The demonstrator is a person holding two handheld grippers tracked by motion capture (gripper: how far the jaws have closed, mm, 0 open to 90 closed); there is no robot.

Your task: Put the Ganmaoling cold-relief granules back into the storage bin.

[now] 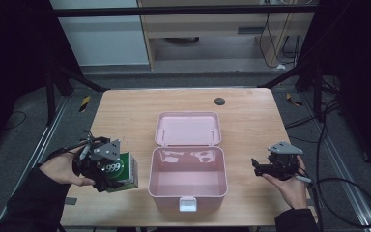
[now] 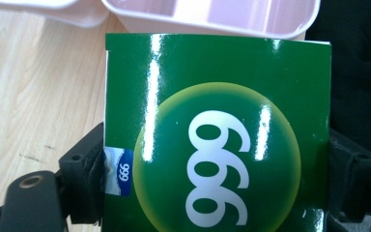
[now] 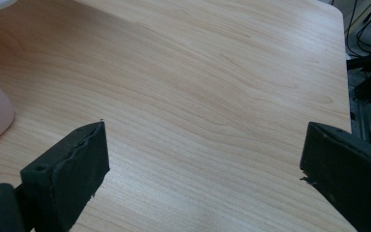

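Gripping the green box point(image 2: 217, 135) between your left gripper's point(image 1: 107, 170) jaws, you are holding it just left of the open pink case point(image 1: 187, 180), near the table's point(image 1: 251, 116) near-left edge. You are probably carrying it toward the case, so keep the pinch square on its glossy sides and clear the rim before lowering. Your right gripper point(image 3: 203, 164) is hanging spread and empty to the right. The box is shiny green card, bearing white "999" in a yellow-edged circle.
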